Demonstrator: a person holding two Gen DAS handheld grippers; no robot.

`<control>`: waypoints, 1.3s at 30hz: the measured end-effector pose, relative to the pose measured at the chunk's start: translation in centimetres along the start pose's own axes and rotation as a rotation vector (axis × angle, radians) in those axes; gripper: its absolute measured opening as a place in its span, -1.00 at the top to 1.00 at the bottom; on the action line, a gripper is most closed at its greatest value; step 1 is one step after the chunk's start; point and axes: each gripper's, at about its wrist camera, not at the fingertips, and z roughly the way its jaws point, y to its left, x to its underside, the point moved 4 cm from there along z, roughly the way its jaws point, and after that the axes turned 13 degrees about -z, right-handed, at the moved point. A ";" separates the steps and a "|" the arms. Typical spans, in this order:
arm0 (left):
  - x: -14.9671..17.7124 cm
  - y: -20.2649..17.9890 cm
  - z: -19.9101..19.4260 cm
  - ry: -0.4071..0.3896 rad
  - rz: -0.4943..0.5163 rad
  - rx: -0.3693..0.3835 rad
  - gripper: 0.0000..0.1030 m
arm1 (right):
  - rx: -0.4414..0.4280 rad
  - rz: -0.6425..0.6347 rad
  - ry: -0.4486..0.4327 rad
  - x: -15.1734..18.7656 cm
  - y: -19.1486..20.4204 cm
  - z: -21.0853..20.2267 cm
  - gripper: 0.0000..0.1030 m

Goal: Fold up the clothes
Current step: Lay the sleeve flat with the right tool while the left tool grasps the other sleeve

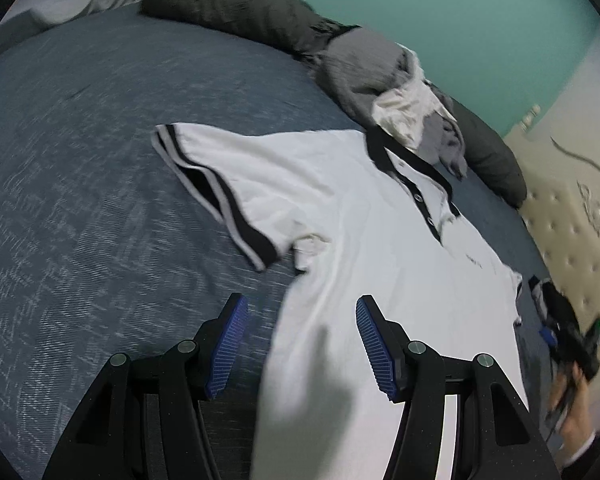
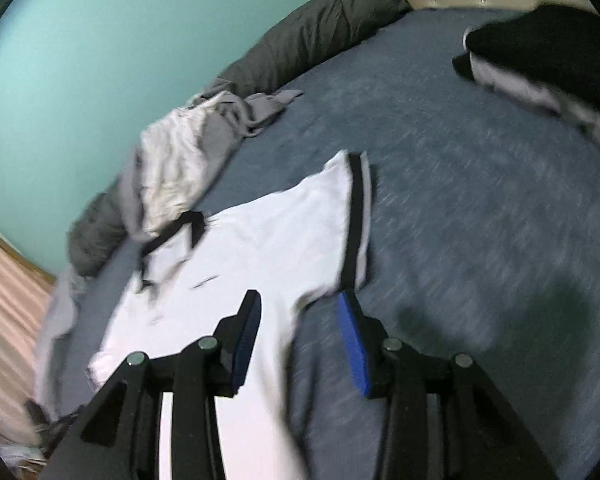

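Dim, motion-blurred fisheye views with dark corners and soft shadows.

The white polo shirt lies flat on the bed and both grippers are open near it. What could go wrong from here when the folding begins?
1. The collar of the white polo shirt lies against the pile of grey and white clothes; lifting the shirt might drag that pile.
2. The left gripper and right gripper each straddle a side edge, so a pinch may also catch the blue bedsheet.
3. Both views are blurred, so aim could be off.

Matt white cloth polo shirt (image 1: pixel 364 216), heathered blue woven bedspread (image 1: pixel 80 200), ribbed blue tool pads (image 1: pixel 226 346)
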 end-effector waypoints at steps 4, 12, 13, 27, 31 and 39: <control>-1.7 2.0 0.6 0.007 -0.075 -0.028 -0.18 | -0.086 0.046 0.026 2.3 1.3 0.1 0.10; -5.8 4.2 2.8 0.017 -0.168 -0.069 -0.18 | -0.112 0.056 0.075 4.5 2.0 1.2 0.07; -6.2 4.3 3.2 0.019 -0.176 -0.071 -0.18 | -0.115 0.052 0.072 4.4 2.0 1.2 0.07; -10.9 6.0 5.9 0.024 -0.236 -0.108 0.94 | -0.101 0.059 0.055 4.7 0.7 1.5 0.07; -11.8 6.6 5.2 0.008 -0.219 -0.130 0.94 | -0.114 0.059 0.058 4.9 1.0 1.6 0.07; -11.2 7.4 5.4 0.032 -0.240 -0.137 0.74 | -0.119 0.046 0.061 5.0 1.5 1.7 0.07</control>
